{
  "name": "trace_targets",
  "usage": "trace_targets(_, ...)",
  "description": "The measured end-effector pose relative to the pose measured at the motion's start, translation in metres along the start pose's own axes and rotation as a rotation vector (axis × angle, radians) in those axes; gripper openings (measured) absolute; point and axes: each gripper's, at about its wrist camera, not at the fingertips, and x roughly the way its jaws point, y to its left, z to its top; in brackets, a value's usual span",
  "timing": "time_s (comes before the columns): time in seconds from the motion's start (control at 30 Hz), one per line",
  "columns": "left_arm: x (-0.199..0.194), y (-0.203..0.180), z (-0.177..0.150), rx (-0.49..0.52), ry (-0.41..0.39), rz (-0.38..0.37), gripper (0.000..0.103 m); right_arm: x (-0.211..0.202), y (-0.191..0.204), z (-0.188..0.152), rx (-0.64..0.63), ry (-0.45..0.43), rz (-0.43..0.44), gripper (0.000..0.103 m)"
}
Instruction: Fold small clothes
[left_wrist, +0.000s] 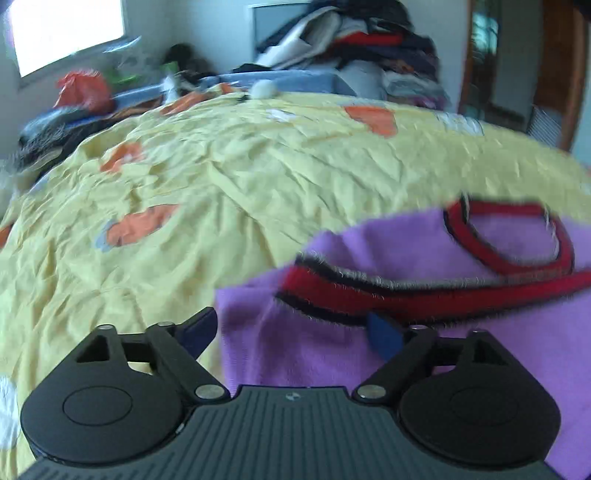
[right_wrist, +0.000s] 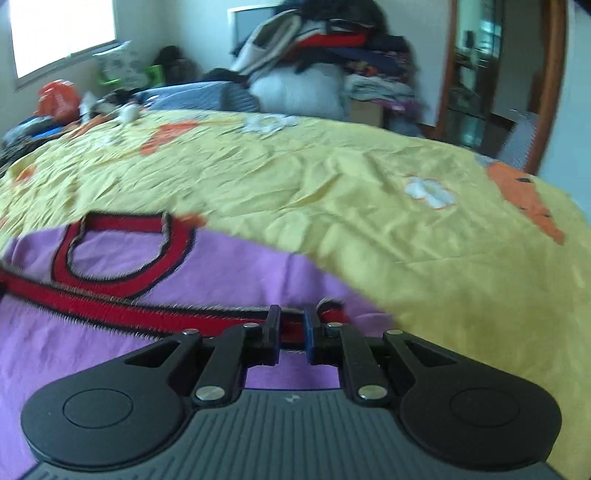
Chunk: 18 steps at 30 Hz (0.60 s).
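Note:
A small purple fleece garment (left_wrist: 314, 354) (right_wrist: 92, 350) with red, black-edged trim (left_wrist: 406, 291) (right_wrist: 110, 306) lies on the yellow bedsheet (left_wrist: 221, 184) (right_wrist: 369, 203). In the left wrist view my left gripper (left_wrist: 291, 328) stands wide open over the garment's left edge. One finger is above the sheet and the other above the purple cloth, and nothing is gripped. In the right wrist view my right gripper (right_wrist: 292, 326) is at the garment's right end. Its fingers stand a narrow gap apart, with the red trim lying in the gap.
A tall pile of clothes (left_wrist: 369, 44) (right_wrist: 325, 40) sits beyond the far side of the bed. An orange bag (left_wrist: 81, 88) (right_wrist: 55, 98) and clutter lie at the far left under a window (left_wrist: 66, 29). A wooden door frame (right_wrist: 554, 92) stands at right.

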Motion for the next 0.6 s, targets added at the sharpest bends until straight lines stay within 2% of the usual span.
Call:
trace_targets(0.03,-0.011,0.002,0.000,-0.035,-0.011,-0.043,0.079,-0.009,0.002,-0.001,0.003,-0.015,0.017,0.013)
trace_targets(0.07,-0.022,-0.002,-0.001,-0.041,-0.024,-0.079,0.083,-0.020,0.006,-0.003,0.002,-0.038,0.051,0.021)
trace_targets(0.1,-0.032,-0.012,-0.006,-0.032,-0.032,-0.101,0.086,-0.029,0.012,-0.007,0.007,-0.057,0.082,0.042)
trace_targets(0.13,-0.042,-0.026,-0.012,-0.016,-0.034,-0.116,0.090,-0.037,0.021,-0.012,0.011,-0.066,0.108,0.058)
trace_targets(0.17,-0.049,-0.043,-0.021,0.007,-0.035,-0.130,0.096,-0.042,0.032,-0.018,0.010,-0.081,0.133,0.084)
trace_targets(0.2,-0.054,-0.063,-0.030,0.026,-0.035,-0.126,0.098,-0.049,0.046,-0.027,-0.001,-0.112,0.156,0.091)
trace_targets(0.27,-0.061,-0.096,-0.048,0.057,-0.046,-0.091,0.099,-0.054,0.078,-0.041,-0.065,-0.144,0.174,0.090)
trace_targets(0.33,-0.051,-0.122,-0.059,0.079,-0.031,-0.030,0.099,-0.051,0.114,-0.052,-0.145,-0.142,0.147,0.090)
trace_targets(0.37,-0.043,-0.126,-0.064,0.063,-0.020,0.024,0.103,-0.049,0.126,-0.054,-0.169,-0.135,0.146,0.089)
trace_targets(0.4,-0.041,-0.121,-0.068,0.022,-0.048,0.023,0.103,-0.044,0.133,-0.055,-0.183,-0.121,0.129,0.090)
trace_targets(0.47,-0.038,-0.114,-0.070,-0.023,-0.052,0.004,0.103,-0.032,0.128,-0.056,-0.181,-0.095,0.080,0.090)
trace_targets(0.53,-0.037,-0.113,-0.069,-0.010,-0.053,0.006,0.103,-0.019,0.113,-0.060,-0.179,-0.075,0.020,0.093)
trace_targets(0.57,-0.036,-0.112,-0.069,-0.011,-0.058,0.003,0.103,-0.016,0.100,-0.061,-0.147,-0.079,0.042,0.099)
trace_targets(0.6,-0.037,-0.112,-0.069,-0.010,-0.065,0.000,0.103,-0.014,0.088,-0.059,-0.093,-0.065,0.069,0.098)
